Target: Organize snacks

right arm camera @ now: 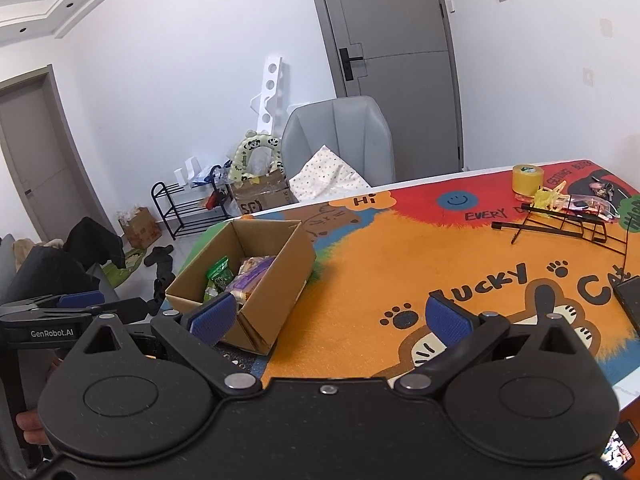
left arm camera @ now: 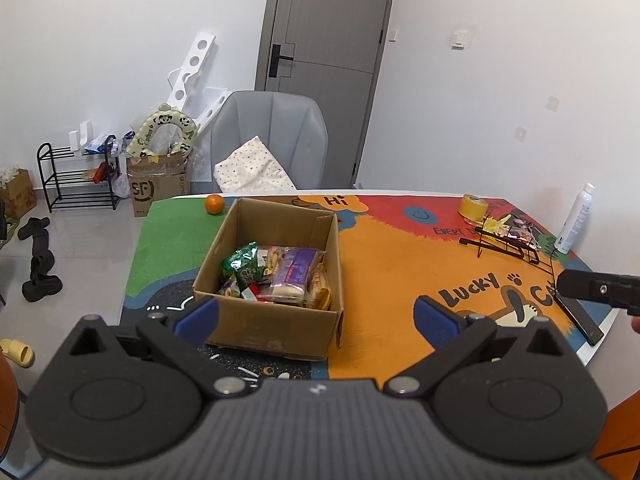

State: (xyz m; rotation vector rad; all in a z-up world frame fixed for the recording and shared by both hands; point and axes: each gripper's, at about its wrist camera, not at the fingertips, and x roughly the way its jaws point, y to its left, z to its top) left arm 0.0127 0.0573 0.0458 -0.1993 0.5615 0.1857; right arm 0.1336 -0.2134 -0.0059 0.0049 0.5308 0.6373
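An open cardboard box (left arm camera: 276, 248) (right arm camera: 276, 264) sits on the colourful table mat and holds several snack packs: a green bag (left arm camera: 244, 266), a purple-wrapped pack (left arm camera: 296, 272) and biscuits (left arm camera: 320, 288). My left gripper (left arm camera: 316, 316) hovers open just in front of the box, nothing between its blue pads. My right gripper (right arm camera: 328, 318) is also open and empty, to the right of the box over the orange part of the mat. More snack wrappers (left arm camera: 516, 230) lie by a black wire rack (left arm camera: 508, 246) (right arm camera: 560, 226) at the far right.
An orange (left arm camera: 214, 204) lies behind the box. A yellow tape roll (left arm camera: 473, 207) (right arm camera: 528, 179), a white spray bottle (left arm camera: 576, 218) and a dark phone (left arm camera: 582, 316) sit near the right edge. A grey chair (left arm camera: 272, 140) stands behind the table.
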